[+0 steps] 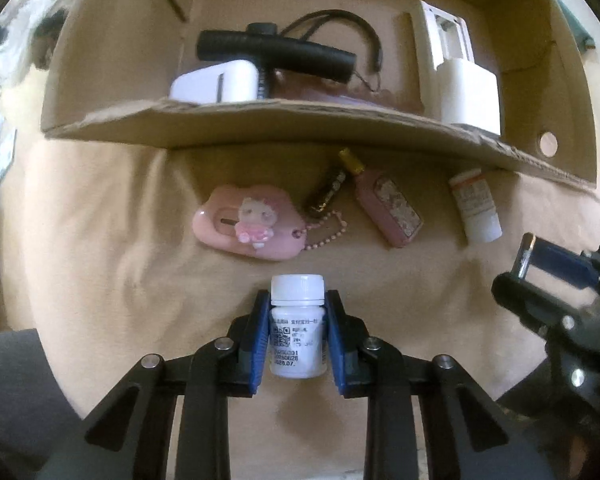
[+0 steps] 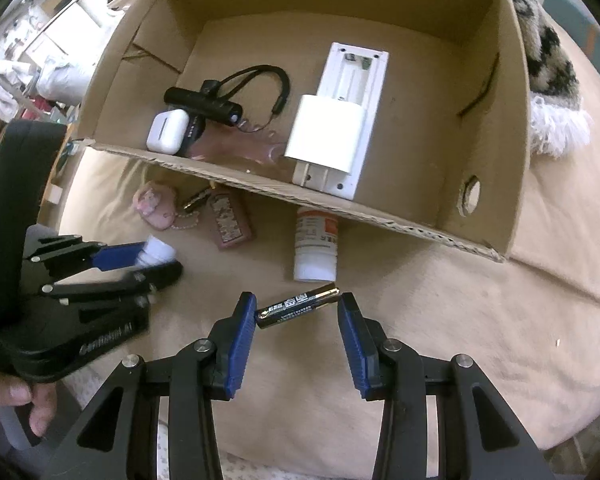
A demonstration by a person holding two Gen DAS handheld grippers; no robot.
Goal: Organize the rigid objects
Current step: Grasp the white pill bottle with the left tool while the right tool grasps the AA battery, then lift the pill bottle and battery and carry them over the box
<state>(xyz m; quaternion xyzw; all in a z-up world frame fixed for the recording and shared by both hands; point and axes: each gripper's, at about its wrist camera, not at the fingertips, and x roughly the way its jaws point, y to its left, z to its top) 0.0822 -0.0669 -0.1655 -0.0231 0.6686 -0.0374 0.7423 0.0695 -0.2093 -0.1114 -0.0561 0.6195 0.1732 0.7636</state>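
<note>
The white bottle [image 1: 297, 330] lies flat on the tan cloth [image 1: 120, 280], its long side running away from the camera and its white cap [image 1: 297, 289] pointing toward the box [image 1: 300, 120]. Its label has a square code and small dark print; most of it is too blurry to read, but some digits near the bottom look like a date. The left claw [image 1: 297, 334] has its two blue pads [image 1: 260, 336] pressed on the sides of the bottle, so it is closed on it. The battery [image 2: 298, 306] lies crosswise in the right claw [image 2: 298, 312], gold tip to the right and a bit away. It is black and gold with writing I cannot read. Its dark end touches the left pad [image 2: 242, 340], and the gold tip is right at the other pad, so the claw seems to hold it end to end, partly open. A white bottle with an orange label [image 2: 315, 246] lies near the box, cap toward the camera. A pink charm [image 1: 246, 226] and a pink case [image 1: 388, 208] lie just in front of the box wall. In the box are a white charger [image 2: 326, 134], a white earbud case [image 2: 167, 131] and a black flashlight [image 2: 202, 102].
</note>
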